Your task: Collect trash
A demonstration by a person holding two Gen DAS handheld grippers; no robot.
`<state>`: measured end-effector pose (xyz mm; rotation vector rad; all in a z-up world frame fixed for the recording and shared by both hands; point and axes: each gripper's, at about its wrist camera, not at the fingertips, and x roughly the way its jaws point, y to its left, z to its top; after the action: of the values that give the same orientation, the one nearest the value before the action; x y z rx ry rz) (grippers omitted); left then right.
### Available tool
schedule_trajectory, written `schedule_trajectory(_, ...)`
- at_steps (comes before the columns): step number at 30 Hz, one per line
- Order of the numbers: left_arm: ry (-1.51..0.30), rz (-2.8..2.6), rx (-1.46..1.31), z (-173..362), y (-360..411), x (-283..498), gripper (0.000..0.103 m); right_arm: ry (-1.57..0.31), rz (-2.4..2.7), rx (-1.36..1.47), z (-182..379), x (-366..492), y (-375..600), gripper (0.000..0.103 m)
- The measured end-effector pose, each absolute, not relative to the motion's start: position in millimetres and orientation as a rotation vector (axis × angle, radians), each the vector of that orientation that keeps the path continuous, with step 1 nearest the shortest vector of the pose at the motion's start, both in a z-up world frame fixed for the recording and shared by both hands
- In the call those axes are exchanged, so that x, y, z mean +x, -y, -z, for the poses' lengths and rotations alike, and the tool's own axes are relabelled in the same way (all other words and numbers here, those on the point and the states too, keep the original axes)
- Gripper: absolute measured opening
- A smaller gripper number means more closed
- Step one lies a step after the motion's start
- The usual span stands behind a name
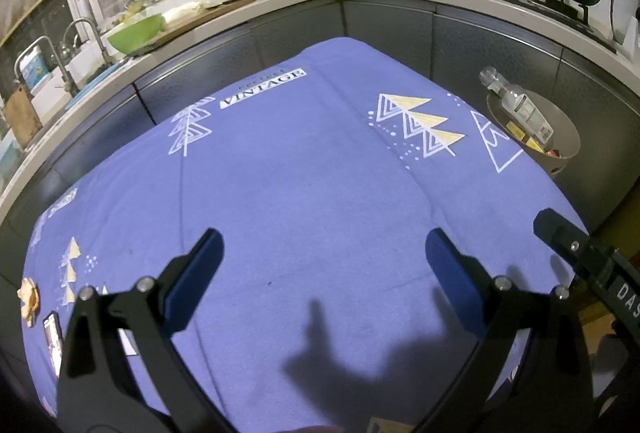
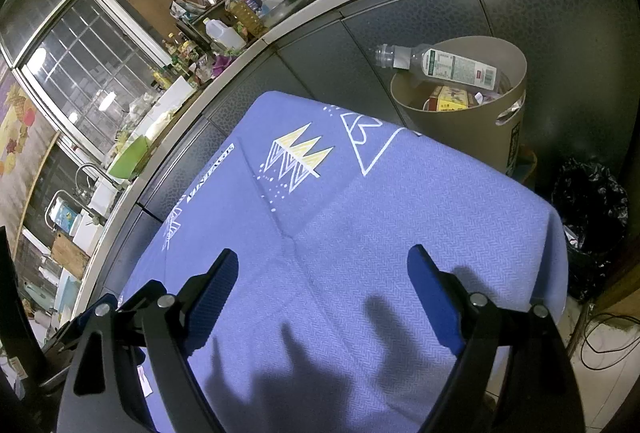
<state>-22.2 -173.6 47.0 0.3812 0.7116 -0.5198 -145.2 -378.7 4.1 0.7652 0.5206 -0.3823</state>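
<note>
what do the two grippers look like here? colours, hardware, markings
Both match: the left gripper and the right gripper have black angular linkage arms with silver pivot bolts and flat dark-blue finger pads. In the left wrist view, the right unit's black body shows white lettering, "DAS". No cables or sleeves visible.

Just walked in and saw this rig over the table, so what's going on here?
A person is clearing trash off a table with a blue cloth, a gripper in each hand. The left gripper and right gripper hover open and empty above it. The bin past the far corner already holds a plastic bottle and boxes. Some scraps and a small packet still lie at the cloth's left edge.
</note>
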Motion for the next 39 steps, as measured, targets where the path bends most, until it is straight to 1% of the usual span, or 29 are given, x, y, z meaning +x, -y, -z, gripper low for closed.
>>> schedule_trajectory(39, -0.713, 0.528, 0.388, -45.7, 175.8, -23.3, 0.097, -0.522, 0.383, 0.766, 0.0, -147.0, 376.7, 0.082)
